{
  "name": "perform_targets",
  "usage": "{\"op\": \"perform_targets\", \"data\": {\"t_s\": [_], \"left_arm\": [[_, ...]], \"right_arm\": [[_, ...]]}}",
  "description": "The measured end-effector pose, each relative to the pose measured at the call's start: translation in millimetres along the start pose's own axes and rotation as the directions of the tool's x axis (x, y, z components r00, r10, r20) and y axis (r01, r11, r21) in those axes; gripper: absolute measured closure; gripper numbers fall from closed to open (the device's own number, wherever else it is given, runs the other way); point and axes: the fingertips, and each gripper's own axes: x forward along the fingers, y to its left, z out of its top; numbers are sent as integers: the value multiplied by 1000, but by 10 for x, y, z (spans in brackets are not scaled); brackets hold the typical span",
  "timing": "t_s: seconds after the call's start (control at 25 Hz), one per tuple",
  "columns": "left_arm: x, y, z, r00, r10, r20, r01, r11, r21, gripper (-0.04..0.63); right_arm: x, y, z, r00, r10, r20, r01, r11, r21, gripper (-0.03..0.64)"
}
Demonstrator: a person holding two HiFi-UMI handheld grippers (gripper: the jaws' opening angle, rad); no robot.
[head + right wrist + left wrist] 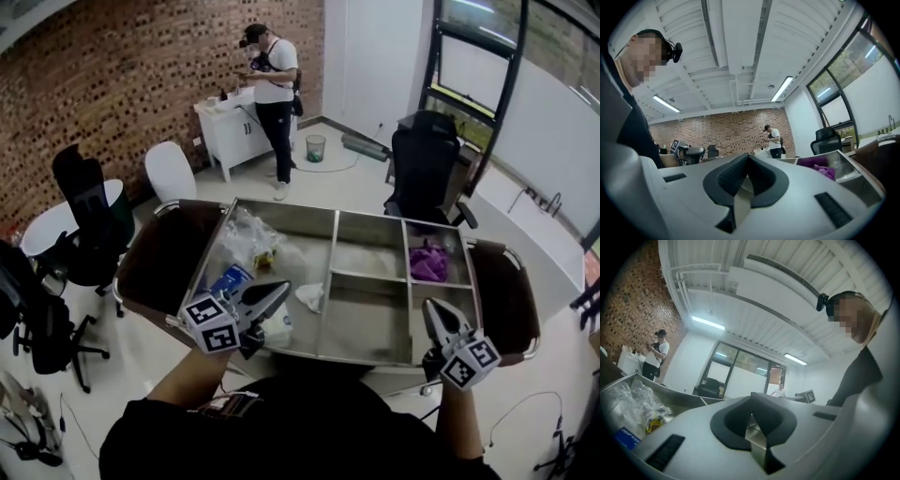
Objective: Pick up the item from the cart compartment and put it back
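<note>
Both hands low at the cart's near edge: left gripper over the left compartment, right gripper by the right corner. Both jaws shut, empty. Purple cloth sits in the far-right compartment.

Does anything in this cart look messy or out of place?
Only the left compartment looks untidy: crumpled clear plastic, a blue box and a white wad lie scattered. A purple cloth sits bunched in the far right compartment. Nothing looks spilled or damaged.
</note>
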Motion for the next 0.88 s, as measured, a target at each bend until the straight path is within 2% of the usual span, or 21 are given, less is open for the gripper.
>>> {"op": "perform_targets", "data": {"t_s": [0.2, 0.36, 0.88], "left_arm": [[-101, 111, -40, 1000, 8, 12, -7, 999, -44, 603], [-69, 32, 1, 999, -22, 27, 23, 999, -37, 603], [85, -30, -57, 998, -53, 17, 53, 997, -47, 603]], "right_arm": [[163, 107, -39, 1000, 6, -21, -7, 1000, -19, 627], [143, 126, -40, 1000, -7, -31, 5, 999, -53, 627], [-37, 52, -7, 999, -25, -35, 23, 998, -60, 627]]}}
